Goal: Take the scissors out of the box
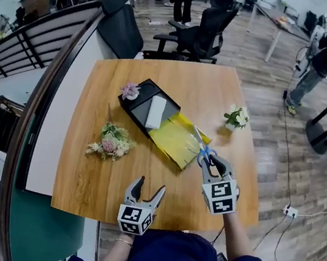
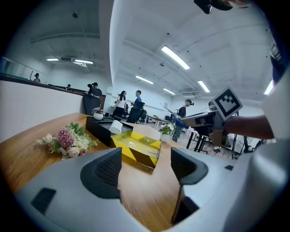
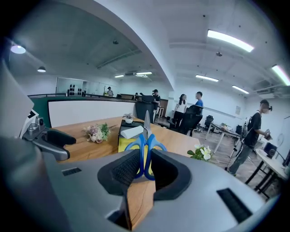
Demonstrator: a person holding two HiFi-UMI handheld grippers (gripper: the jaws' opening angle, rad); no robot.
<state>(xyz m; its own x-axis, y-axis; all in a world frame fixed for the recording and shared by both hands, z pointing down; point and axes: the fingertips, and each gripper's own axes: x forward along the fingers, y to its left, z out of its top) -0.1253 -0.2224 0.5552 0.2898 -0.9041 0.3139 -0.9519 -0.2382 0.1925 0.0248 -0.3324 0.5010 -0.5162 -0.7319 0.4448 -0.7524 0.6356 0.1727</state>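
Blue-handled scissors [image 1: 203, 147] hang above the table, just off the right end of the yellow box [image 1: 177, 140]. My right gripper [image 1: 210, 159] is shut on their handles. In the right gripper view the scissors [image 3: 146, 138] stand between the pads with the blades pointing up and away from my right gripper [image 3: 145, 165]. A black box [image 1: 138, 103] holding a white packet [image 1: 155, 112] adjoins the yellow one. My left gripper [image 1: 149, 187] is open and holds nothing, near the table's front edge. In the left gripper view my left gripper [image 2: 145, 165] faces the yellow box [image 2: 136, 146].
A loose flower bunch [image 1: 110, 141] lies left of the boxes. A small pot of pink flowers [image 1: 130, 91] stands at the black box's far corner. A white-flower pot [image 1: 237, 117] stands at the right. Office chairs [image 1: 198, 31] stand beyond the table's far edge [image 1: 162, 61].
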